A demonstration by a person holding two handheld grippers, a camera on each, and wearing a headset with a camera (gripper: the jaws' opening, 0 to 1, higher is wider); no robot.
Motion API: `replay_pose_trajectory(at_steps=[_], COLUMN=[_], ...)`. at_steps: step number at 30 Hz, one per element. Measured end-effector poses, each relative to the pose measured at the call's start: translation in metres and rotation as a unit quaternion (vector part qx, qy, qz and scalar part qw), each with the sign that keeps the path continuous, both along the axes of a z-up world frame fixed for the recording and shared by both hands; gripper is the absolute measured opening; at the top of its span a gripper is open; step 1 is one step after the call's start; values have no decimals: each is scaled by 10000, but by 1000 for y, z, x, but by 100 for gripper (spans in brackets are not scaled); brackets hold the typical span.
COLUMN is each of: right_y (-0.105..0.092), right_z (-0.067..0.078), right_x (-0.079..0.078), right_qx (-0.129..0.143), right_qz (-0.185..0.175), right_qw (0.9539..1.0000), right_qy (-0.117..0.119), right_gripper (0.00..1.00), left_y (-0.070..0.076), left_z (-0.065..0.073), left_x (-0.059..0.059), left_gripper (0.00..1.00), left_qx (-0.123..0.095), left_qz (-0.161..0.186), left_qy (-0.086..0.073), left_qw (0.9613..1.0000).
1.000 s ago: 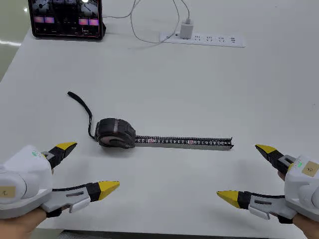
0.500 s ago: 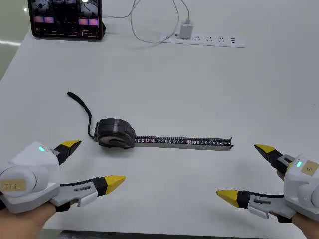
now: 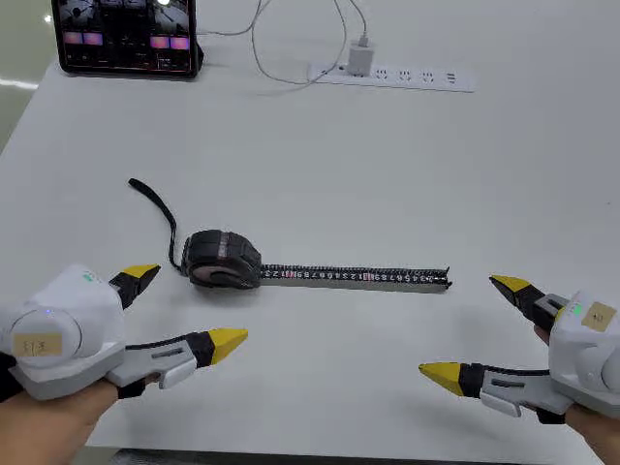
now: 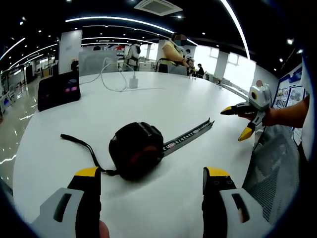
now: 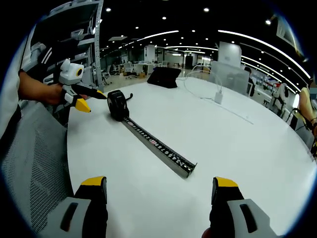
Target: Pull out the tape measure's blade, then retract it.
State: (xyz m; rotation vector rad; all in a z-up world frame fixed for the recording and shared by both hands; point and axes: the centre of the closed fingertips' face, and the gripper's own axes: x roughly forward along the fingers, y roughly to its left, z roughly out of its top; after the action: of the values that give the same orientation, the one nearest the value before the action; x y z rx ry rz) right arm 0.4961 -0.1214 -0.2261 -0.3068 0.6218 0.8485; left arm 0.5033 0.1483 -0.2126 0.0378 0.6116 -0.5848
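The tape measure (image 3: 224,260) rests left of centre on the white table (image 3: 407,165). Its blade (image 3: 358,277) lies extended flat to the right, the end hook (image 3: 448,279) is free, and a wrist strap (image 3: 155,205) trails off behind the case. The left gripper (image 3: 189,306) hovers near the case and the right gripper (image 3: 470,327) near the hook end, each with jaws spread wide and holding nothing. Assessment: the case appears hard, compact and moderately heavy, best clamped across its body. The thin blade is likely springy, slick and sharp-edged, so it is best pinched at the hook and fed back slowly.
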Motion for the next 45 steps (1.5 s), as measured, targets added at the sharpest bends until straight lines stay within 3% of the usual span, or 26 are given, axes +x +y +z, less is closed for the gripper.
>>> replay_pose_trajectory(at_steps=[20, 32, 45], right_y=[-2, -5, -4], right_z=[-1, -1, -3], right_x=[6, 6, 6], right_qx=[-93, -113, -217], right_qz=[142, 100, 255], right_qw=[9999, 9999, 9994], right_qy=[35, 17, 74], right_gripper=[83, 82, 79], left_y=[-9, -16, -18], left_z=[-10, -9, -7], left_x=[19, 18, 21], left_gripper=[81, 79, 81], left_qx=[-210, -300, -383], left_qz=[208, 209, 461], left_qy=[136, 159, 150], left_qw=[9995, 9992, 9981])
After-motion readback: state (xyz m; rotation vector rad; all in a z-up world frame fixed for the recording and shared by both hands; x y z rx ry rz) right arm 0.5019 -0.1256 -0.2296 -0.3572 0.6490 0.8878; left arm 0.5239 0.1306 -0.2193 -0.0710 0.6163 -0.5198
